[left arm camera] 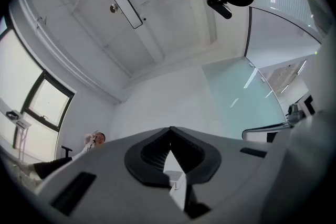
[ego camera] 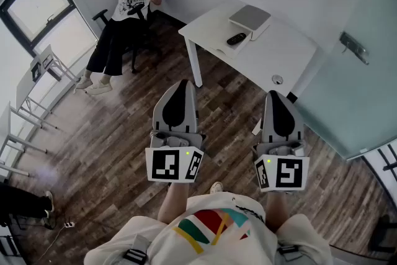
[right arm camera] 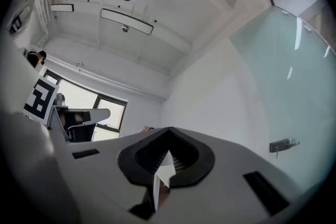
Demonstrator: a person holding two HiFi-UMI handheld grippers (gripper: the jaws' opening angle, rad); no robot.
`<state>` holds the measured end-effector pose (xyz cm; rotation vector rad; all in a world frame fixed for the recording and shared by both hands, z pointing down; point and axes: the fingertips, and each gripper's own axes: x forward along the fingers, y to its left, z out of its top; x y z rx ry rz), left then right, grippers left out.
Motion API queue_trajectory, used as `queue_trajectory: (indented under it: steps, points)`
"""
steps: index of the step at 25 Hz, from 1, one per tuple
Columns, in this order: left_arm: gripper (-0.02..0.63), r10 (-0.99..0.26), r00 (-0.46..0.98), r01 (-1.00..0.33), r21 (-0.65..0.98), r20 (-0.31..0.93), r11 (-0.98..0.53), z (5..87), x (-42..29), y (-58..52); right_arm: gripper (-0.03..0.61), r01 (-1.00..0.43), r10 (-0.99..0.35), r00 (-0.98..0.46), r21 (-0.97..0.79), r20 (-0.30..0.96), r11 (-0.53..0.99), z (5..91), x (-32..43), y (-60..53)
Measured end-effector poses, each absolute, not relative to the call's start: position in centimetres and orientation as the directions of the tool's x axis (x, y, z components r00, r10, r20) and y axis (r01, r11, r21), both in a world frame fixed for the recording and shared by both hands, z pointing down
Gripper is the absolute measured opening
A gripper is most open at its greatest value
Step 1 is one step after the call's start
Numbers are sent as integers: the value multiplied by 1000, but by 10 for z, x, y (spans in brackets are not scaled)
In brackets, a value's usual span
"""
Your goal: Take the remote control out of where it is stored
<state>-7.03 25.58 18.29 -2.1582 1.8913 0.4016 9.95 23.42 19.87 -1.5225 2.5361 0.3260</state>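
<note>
Remote control (ego camera: 236,39) on white table (ego camera: 273,53); left hand-held gripper (ego camera: 183,84), right hand-held gripper (ego camera: 278,95) clenched empty

A sparse office room: white desk (ego camera: 260,56), swivel chair (ego camera: 101,17) with a seated person (ego camera: 124,15), frosted glass partition (ego camera: 363,96), wood-look floor (ego camera: 111,133) and a large window (ego camera: 43,6).

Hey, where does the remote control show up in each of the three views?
Head view: the remote control lies on the white table, upper middle, beside a grey box.
Left gripper view: not in it.
Right gripper view: not in it.
Shared landmark: the frosted glass wall, at the right in all three views.
</note>
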Motion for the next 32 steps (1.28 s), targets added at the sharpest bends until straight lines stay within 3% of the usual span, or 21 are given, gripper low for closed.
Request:
queue_trajectory:
  steps: [13,21,28,32]
  points:
    - [6,-931,81,-995,21,-357,-95,189,-84,263,0,-885,-851,-465,131,-243,446,201,96,240]
    - [6,-932,99,-995,-44,-349,-90,189,-71,261,0,-888,-851,-458,105,-255,447,200,104,240]
    - [6,-926,99,-995,-43,-365,-89,188,-84,260,0,-848,-817,-516,18,-256,530,208,92,243]
    - [6,-926,100,-995,-43,-365,-91,189,-88,258,0,-850,-817,-526,108,-236,516,208,80,241]
